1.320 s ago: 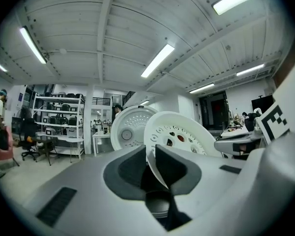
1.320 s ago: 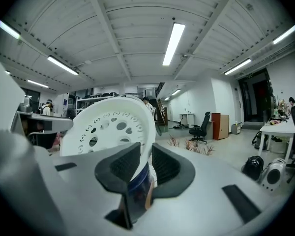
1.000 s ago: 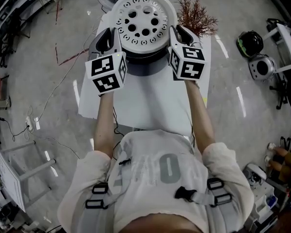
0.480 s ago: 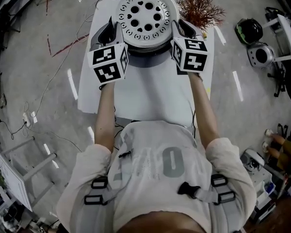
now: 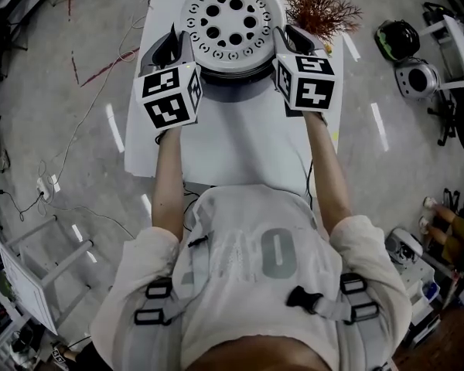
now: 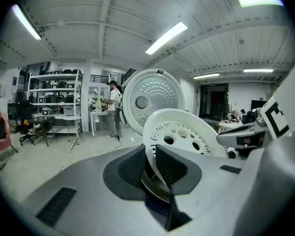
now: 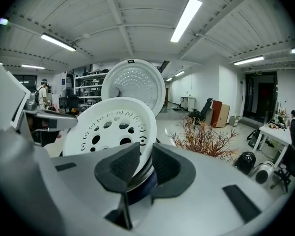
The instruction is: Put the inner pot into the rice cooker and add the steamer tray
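Currently one steamer tray (image 5: 230, 23) is over the one rice cooker (image 5: 233, 93) at the table's (image 5: 240, 157) far end. Two grippers clamp it: left gripper (image 5: 176, 43) on its left rim, right gripper (image 5: 283, 42) on its right rim.

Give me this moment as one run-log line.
left tongs: shut on steamer tray rim | right tongs: shut on tray rim | rice cooker: below, lid open
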### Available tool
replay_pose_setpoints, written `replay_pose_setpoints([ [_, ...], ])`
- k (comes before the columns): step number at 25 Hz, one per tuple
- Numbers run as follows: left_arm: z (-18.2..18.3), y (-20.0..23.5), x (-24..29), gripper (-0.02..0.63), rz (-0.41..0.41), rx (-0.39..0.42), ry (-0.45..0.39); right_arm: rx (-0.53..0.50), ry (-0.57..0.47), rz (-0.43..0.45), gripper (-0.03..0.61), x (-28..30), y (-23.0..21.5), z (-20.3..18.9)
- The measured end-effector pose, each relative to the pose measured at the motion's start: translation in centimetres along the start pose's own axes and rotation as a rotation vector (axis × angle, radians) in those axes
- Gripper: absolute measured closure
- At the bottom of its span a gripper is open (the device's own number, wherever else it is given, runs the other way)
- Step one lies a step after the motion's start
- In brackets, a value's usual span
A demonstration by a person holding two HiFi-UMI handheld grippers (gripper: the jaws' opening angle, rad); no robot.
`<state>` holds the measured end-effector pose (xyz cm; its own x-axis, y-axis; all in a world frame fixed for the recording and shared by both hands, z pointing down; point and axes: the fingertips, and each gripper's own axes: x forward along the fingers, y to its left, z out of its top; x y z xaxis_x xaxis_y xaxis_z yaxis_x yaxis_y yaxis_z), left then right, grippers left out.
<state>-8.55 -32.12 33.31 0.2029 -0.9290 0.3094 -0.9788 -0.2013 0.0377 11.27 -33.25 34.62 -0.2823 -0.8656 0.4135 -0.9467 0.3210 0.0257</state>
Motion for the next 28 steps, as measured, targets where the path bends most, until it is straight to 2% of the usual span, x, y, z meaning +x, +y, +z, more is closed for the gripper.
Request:
replay_pose_setpoints([
  [6,-0.6,0.1,0.6,0.54,0.001,0.004,0.03,0.006,0.033,-0.001,0.489,0.5,0.0,-0.7],
  [11,-1.8,0.1,1.5,0.54,0.017,0.051,0.084,-0.024,0.068,-0.007,0.491,1.1,0.0,-1.5],
  [15,-2.7,0.3,2.1,0.541,0.029,0.082,0.123,-0.11,0.107,-0.02,0.498,1.9,0.6,-2.1],
  [16,-3.0,0.2,2.3,0.543,0.031,0.087,0.129,-0.141,0.113,-0.023,0.511,2.1,0.8,-2.3],
  [17,-3.2,0.1,2.4,0.592,0.036,0.094,0.134,-0.173,0.116,-0.027,0.572,2.2,1.0,-2.5],
  [20,-3.9,-0.1,2.8,0.594,0.052,0.118,0.148,-0.256,0.115,-0.054,0.572,2.5,1.1,-2.9],
  [28,-3.5,0.0,2.8,0.594,0.048,0.107,0.138,-0.236,0.104,-0.028,0.572,2.5,1.0,-2.9],
])
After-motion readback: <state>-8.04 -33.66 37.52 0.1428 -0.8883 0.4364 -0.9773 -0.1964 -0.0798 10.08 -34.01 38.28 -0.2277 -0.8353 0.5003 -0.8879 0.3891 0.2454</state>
